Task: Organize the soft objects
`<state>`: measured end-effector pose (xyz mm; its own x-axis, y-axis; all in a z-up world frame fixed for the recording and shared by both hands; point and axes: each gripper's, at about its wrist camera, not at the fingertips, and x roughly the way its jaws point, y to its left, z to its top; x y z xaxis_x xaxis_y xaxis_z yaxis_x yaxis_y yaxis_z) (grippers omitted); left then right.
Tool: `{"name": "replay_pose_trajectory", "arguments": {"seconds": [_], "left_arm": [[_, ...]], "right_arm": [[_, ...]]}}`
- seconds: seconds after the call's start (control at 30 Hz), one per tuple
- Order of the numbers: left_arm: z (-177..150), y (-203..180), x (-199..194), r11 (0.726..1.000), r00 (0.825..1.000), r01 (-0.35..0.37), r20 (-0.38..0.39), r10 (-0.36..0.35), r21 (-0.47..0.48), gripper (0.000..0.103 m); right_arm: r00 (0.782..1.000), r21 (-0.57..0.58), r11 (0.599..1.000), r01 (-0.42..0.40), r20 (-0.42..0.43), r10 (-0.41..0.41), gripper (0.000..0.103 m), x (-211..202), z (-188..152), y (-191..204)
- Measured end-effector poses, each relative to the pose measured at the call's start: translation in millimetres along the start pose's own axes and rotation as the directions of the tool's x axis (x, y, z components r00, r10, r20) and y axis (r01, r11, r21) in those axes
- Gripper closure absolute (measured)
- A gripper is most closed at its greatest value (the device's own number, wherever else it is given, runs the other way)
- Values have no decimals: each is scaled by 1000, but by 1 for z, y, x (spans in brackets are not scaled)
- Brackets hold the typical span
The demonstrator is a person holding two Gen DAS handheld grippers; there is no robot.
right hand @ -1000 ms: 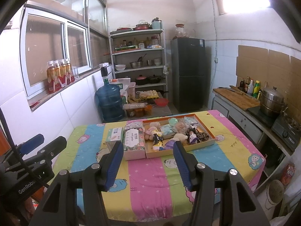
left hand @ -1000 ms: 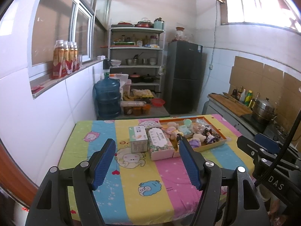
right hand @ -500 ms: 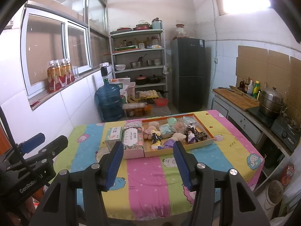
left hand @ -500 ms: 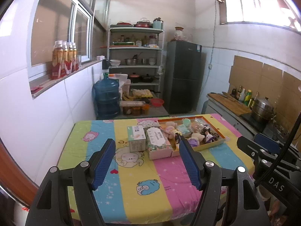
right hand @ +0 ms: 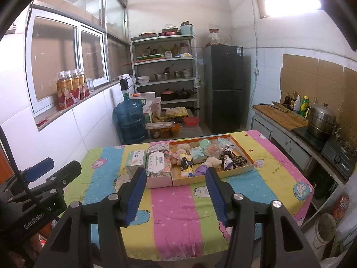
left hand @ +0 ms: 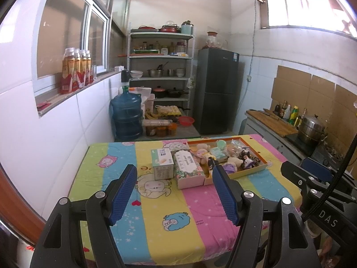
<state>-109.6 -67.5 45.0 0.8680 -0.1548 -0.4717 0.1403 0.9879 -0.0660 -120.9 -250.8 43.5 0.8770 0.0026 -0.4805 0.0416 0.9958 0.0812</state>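
Soft toys [right hand: 202,156] filled the shallow orange tray [right hand: 249,164] at the far middle of your counter [right hand: 178,212], which was covered in a striped cartoon cloth. Inside the tray you had a pale plush bear [right hand: 181,150] at the left end, a doll in yellow and black [right hand: 186,165] lying in front of it, a mint-green ball [right hand: 204,143] toward the back, a light teal packet [right hand: 198,154] in the middle, a small purple plush [right hand: 202,169] near the front wall beside a beige bear [right hand: 214,162], and a dark doll on leopard-print fabric [right hand: 232,159] at the right. Some crinkled clear wrapping lay at the back right corner, its contents too small to make out. Touching the tray's left wall stood a floral tissue box [right hand: 158,167], and just beside that a smaller green-and-white box [right hand: 135,159]. Your left gripper [left hand: 174,193] hung above the near part of the counter with its jaws spread wide and nothing between them. Your right gripper [right hand: 175,191] hung likewise, its jaws parted a little less, also empty, well short of the tray. Neither touched the cloth or any box.
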Motion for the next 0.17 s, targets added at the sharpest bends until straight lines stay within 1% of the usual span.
{"name": "replay_pose_trajectory", "arguments": {"seconds": [0.03,0.1,0.17], "left_arm": [[0,0,0,1000,1000,-2,0,2,-1,31],[0,-1,-1,1000,1000,-27,12,27,0,31],[1,-2,-1,1000,999,-29,14,29,-1,31]], "right_arm": [[1000,0,1000,-1,1,1,48,-1,0,-1],[1000,-1,1000,0,0,0,48,-1,0,-1],[1000,1,1000,-1,0,1,48,-1,-1,-2]]}}
